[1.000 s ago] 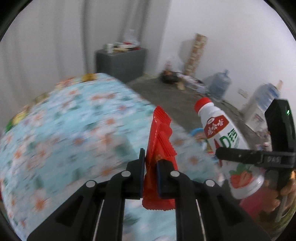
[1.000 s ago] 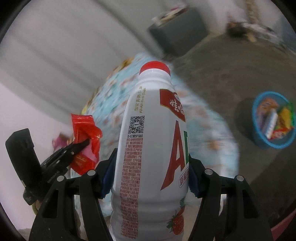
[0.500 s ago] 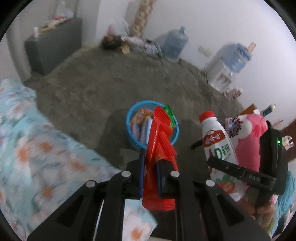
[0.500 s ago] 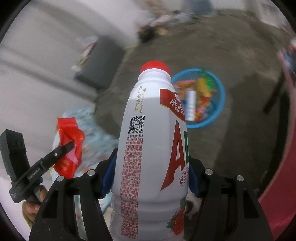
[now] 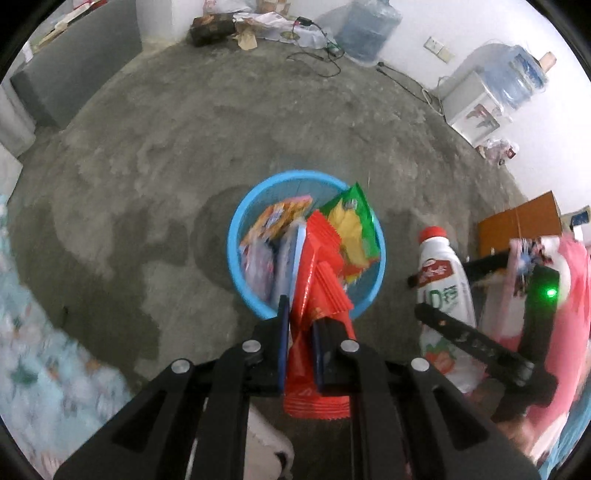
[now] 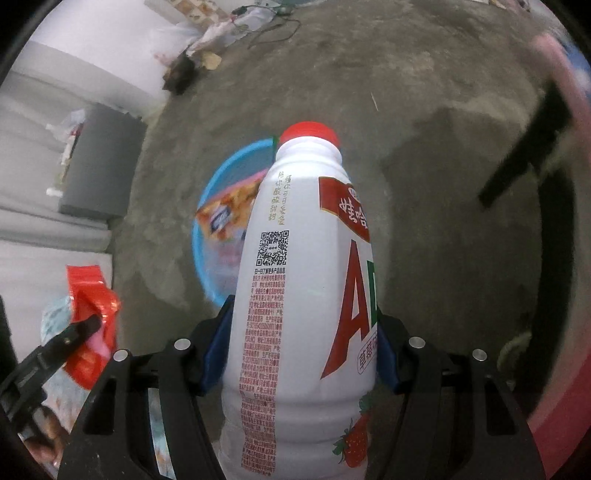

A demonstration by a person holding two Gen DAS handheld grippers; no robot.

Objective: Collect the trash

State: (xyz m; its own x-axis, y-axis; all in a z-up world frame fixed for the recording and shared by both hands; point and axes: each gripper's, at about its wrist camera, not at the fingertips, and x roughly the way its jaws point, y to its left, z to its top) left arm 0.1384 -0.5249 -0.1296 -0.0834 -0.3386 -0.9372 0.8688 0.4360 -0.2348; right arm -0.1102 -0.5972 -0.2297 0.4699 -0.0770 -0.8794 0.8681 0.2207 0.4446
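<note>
Red wrapper [image 5: 321, 295], white bottle [image 6: 303, 295] with red cap [image 6: 309, 133], blue basket [image 5: 236, 273], grey floor [image 5: 184, 147]

My left gripper [image 5: 300, 332] and right gripper [image 6: 301, 347]: matte black angular linkage arms with cut-out slots, silver round screw heads at the joints, blue pads lining the fingertips; a green indicator light glows on the right handle.

A lived-in home room: bare concrete floor [image 5: 221, 122], water jugs [image 5: 369, 26] at 1 o'clock, grey cabinet [image 5: 74, 70] at 10, floral bedspread [image 5: 33, 354] at 8.
</note>
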